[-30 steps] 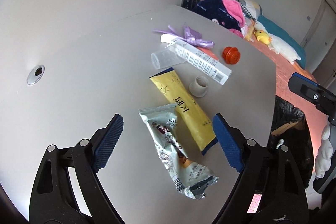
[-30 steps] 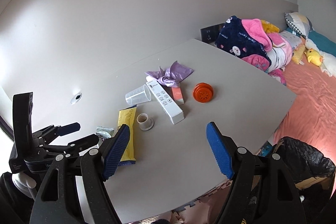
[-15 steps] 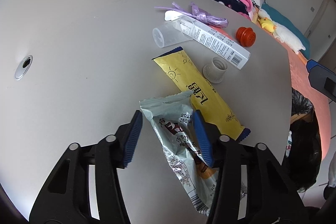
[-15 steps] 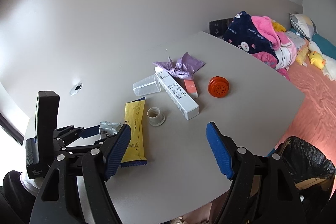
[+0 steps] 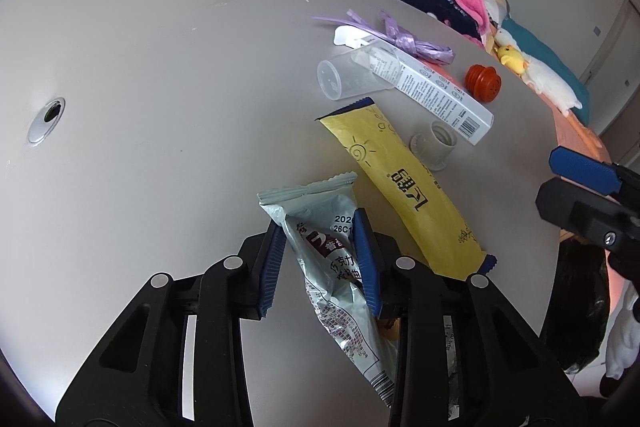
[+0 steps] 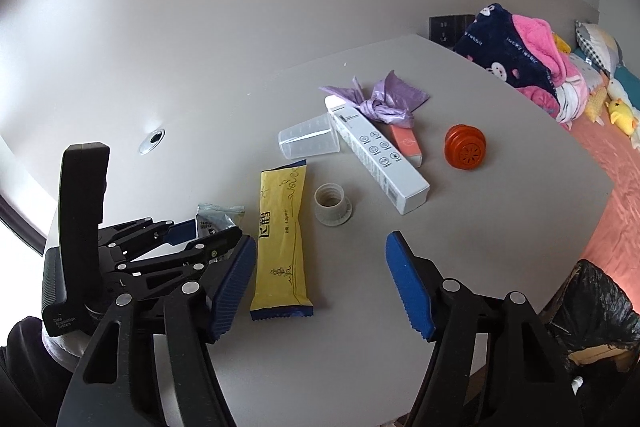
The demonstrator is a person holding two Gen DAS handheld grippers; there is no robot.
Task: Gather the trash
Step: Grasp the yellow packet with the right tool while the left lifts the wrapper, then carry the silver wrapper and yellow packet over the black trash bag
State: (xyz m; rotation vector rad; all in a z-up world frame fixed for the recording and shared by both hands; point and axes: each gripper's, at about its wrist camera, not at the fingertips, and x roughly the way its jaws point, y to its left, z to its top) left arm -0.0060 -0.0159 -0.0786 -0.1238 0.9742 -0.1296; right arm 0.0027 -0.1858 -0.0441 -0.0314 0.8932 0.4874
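Closing my left gripper on silver wrapper | slick foil may slip | right gripper closing, nothing between, above yellow packet

Grey table (bed beyond).

Silver wrapper: digits "202", "26C1" plus Chinese chars, partly cut off by gripper finger; barcode at lower end. Yellow packet: Chinese chars, sun doodle. White box: barcode, small print unreadable; round icons in right wrist view. Navy blanket: "rabbit". Black device on the other gripper: "Data Annotation System".
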